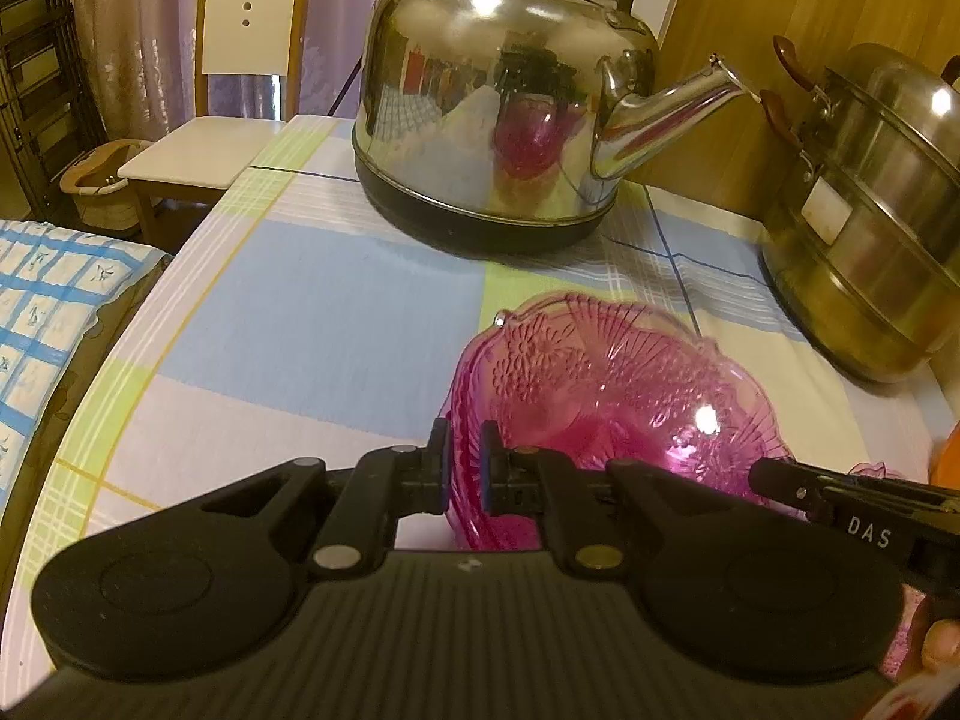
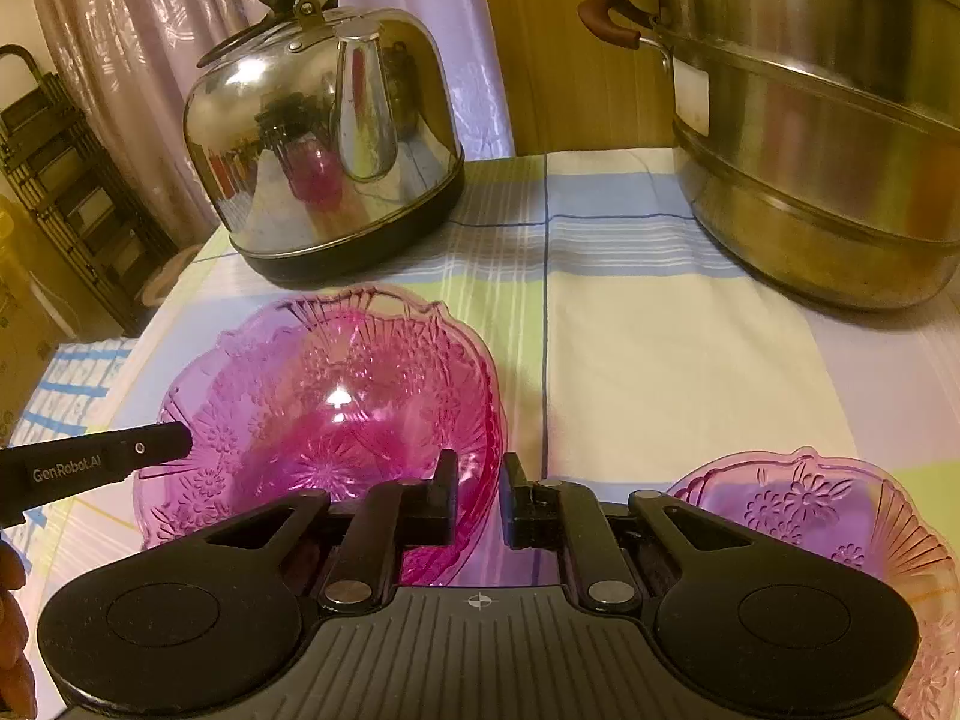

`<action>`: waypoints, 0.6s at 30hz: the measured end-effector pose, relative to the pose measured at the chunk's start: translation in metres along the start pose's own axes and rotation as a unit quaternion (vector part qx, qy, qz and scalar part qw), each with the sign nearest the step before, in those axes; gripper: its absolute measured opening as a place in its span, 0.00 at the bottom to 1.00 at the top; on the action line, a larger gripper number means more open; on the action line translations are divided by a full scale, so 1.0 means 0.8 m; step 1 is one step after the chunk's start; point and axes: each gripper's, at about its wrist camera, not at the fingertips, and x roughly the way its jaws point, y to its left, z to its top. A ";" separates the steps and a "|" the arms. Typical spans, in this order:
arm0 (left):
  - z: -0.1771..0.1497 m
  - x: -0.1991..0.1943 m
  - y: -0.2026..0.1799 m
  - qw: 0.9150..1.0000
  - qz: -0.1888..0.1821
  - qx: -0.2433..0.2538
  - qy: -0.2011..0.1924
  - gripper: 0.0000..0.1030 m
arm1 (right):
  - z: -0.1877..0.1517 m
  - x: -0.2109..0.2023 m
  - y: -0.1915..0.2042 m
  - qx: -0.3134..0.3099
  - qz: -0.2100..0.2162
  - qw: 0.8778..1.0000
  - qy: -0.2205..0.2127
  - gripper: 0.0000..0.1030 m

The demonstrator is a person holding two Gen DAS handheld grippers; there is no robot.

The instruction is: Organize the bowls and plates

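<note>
Left gripper point(image 1: 465, 468) pinching the near rim of the pink glass bowl point(image 1: 600, 396), pads pressed on either side of the wall. Right gripper point(image 2: 480, 498) clamped on the same bowl's opposite rim, one pad inside the wall, one outside, only a narrow gap between them. Bowl thus held from both sides, tilted, its far edge toward the kettle point(image 2: 324, 150); whether its base touches the checked tablecloth point(image 2: 660, 348) cannot be told.

Just right of the right claw, low and close: a second pink dish point(image 2: 840, 516), flatter, lying on the cloth, part hidden behind the gripper body. Further out, the kettle ahead and left, and a stacked steel steamer pot point(image 2: 828, 150) ahead and right, both well apart from the bowl.

Likely trouble from here:
- Slipping: smooth pressed glass, thin rim, small pad contact; uneven pull between the two hands could twist the rim out of one grip.
- Cracking or chipping from too hard a squeeze on the scalloped edge.
- Knocking the second dish when swinging the bowl rightward and down onto it.

Containers: bowl empty, apparently a nested pair judging by the doubled rim lines; second dish empty; kettle and steamer closed, contents unseen.
</note>
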 end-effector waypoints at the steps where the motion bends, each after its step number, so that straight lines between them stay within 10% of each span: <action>1: -0.001 0.000 0.000 1.000 0.001 0.001 -0.001 0.07 | 0.000 0.000 0.000 0.000 0.000 1.000 0.000 0.12; 15: -0.005 0.001 -0.003 1.000 0.005 0.005 -0.023 0.12 | -0.003 0.003 0.001 -0.011 -0.002 1.000 -0.009 0.14; 18: -0.005 0.000 -0.003 1.000 0.008 0.008 -0.025 0.17 | -0.004 0.002 0.002 -0.016 0.002 1.000 -0.013 0.31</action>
